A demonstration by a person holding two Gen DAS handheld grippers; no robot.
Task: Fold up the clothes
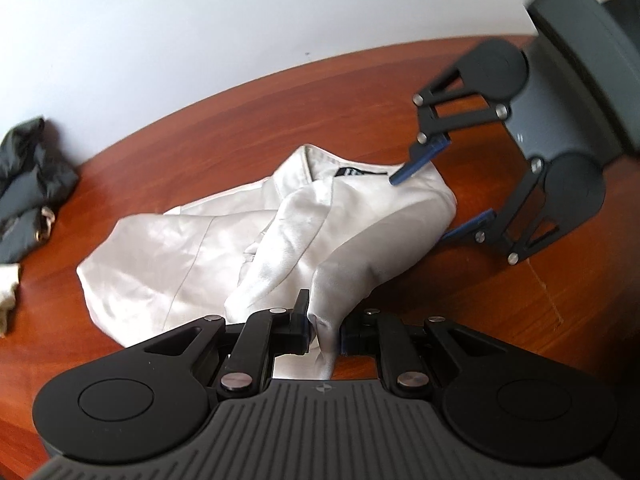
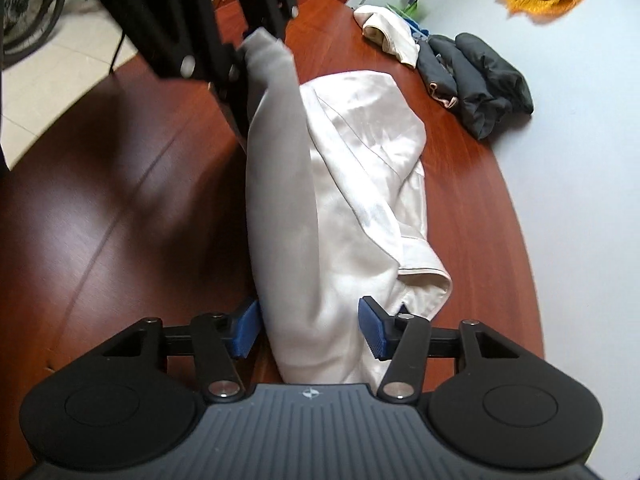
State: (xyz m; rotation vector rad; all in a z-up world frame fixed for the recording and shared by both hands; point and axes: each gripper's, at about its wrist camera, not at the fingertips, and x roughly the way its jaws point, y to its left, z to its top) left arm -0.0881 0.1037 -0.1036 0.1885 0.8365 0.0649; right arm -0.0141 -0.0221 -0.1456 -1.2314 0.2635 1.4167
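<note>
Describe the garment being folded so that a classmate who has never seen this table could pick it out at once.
Start at the reddish-brown wooden table. In its middle lies a shiny white collared shirt, one end pinched by the left gripper. Unlike the dark grey bundle by the wall, it is pale and satiny.

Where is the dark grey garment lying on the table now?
The dark grey garment lies bunched at the table's far edge by the wall, beyond the white shirt, beside a cream cloth.

Satiny white cloth shirt [image 1: 208,236]; glossy reddish wood table [image 1: 460,320]
</note>
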